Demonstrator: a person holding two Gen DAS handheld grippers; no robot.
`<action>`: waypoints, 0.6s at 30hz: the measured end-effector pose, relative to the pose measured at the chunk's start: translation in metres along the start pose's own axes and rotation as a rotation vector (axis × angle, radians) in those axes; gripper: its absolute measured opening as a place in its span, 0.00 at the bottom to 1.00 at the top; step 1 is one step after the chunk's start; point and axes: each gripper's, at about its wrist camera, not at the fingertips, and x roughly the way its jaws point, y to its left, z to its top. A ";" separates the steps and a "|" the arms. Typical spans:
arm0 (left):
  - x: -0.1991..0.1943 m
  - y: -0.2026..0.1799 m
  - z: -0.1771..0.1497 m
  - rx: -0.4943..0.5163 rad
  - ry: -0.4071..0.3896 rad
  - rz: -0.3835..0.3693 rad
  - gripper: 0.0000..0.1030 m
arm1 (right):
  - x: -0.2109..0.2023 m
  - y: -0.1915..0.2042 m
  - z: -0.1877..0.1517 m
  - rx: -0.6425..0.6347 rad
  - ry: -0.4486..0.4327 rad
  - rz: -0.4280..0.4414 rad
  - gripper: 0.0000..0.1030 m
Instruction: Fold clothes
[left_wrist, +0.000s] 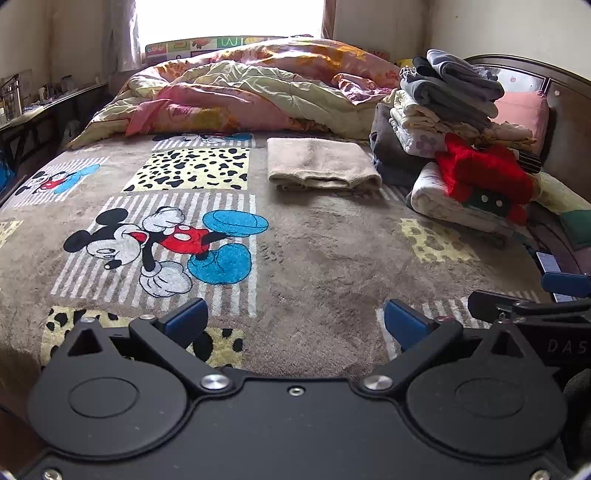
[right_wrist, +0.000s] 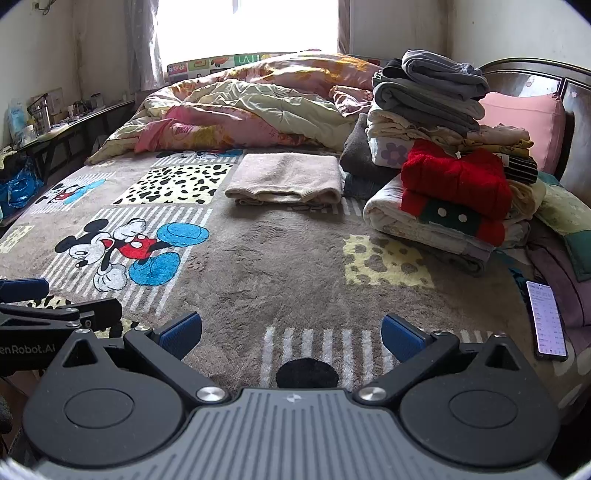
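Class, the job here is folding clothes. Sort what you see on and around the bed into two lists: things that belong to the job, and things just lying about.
Belongs to the job:
beige folded garment
red sweater
stack of folded clothes
left tongs, open
right tongs, open

Just lying about:
phone
crumpled quilt
pink pillow
cartoon blanket

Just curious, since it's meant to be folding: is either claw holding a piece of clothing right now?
No: the left gripper and right gripper both stand open over the blanket, with nothing between their fingers.
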 end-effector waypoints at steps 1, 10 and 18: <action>0.000 0.000 0.000 -0.001 0.001 -0.003 1.00 | 0.000 0.000 0.000 -0.001 -0.001 -0.001 1.00; -0.003 -0.001 0.000 0.001 -0.001 -0.004 1.00 | -0.002 0.000 -0.002 0.002 -0.006 0.002 1.00; -0.005 -0.003 0.000 0.002 -0.004 0.001 1.00 | -0.004 0.001 -0.003 0.003 -0.011 0.002 1.00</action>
